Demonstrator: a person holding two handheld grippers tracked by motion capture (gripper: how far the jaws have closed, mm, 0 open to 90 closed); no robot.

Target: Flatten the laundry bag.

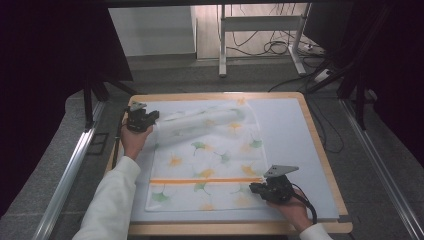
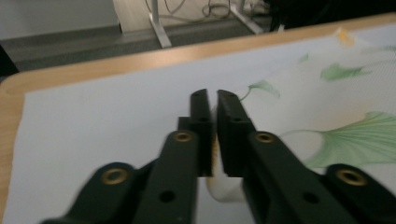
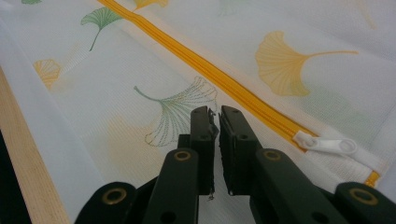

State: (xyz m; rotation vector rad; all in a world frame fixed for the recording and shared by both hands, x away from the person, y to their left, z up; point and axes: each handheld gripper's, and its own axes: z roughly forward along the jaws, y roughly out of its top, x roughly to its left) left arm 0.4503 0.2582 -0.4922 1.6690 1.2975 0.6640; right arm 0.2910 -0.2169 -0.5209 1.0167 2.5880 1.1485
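1. Folding is in hand: one mesh bag (image 1: 205,160) with a zipper (image 3: 219,77) lies mid-tabletop (image 1: 320,130), its far-left corner rolled over.
2. Left gripper (image 1: 150,118): fingers slightly parted, cloth between them, apparently letting go.
3. Right gripper (image 1: 254,188): fingers nearly closed, seemingly pinching the bag's near-right edge.
4. Next: regrip, fold again.

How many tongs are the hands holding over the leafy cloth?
2. The left tongs are at the leafy cloth near its far left corner. The right tongs are near its orange zipper, at the near right.
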